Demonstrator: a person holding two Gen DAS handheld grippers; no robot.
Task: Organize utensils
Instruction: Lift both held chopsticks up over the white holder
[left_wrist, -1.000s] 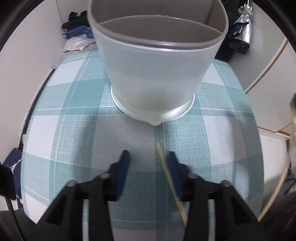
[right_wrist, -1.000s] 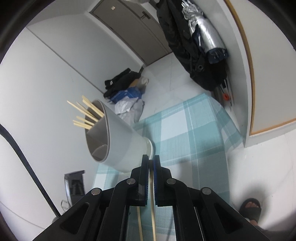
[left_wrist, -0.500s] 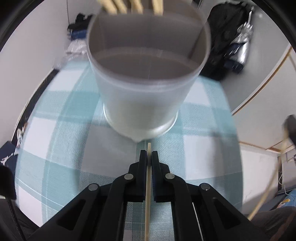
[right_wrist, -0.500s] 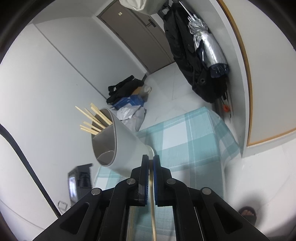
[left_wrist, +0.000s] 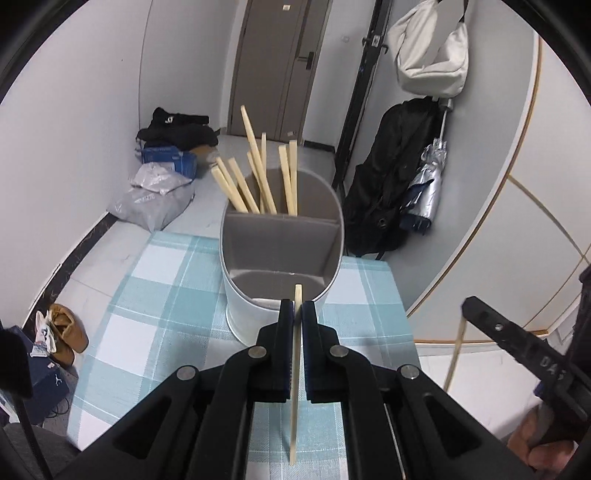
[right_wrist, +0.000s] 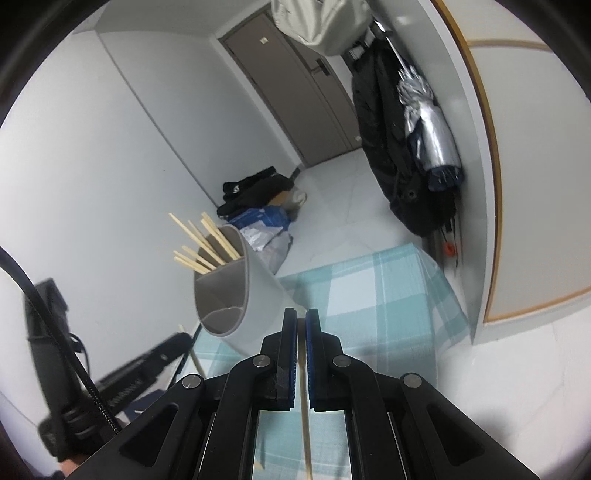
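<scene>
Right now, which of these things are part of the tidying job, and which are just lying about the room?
Part of the job:
left gripper, shut on a chopstick
right gripper, shut on another chopstick
utensil holder
chopsticks already inside

Lying about:
black coat
folded umbrella
white bag
shoes

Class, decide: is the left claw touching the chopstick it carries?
Touching. The left wrist view shows the left claw shut, both blue pads pressed against the chopstick.

left claw (left_wrist: 297, 308) clamped chopstick (left_wrist: 294, 373), lifted above holder (left_wrist: 281, 254)
</scene>
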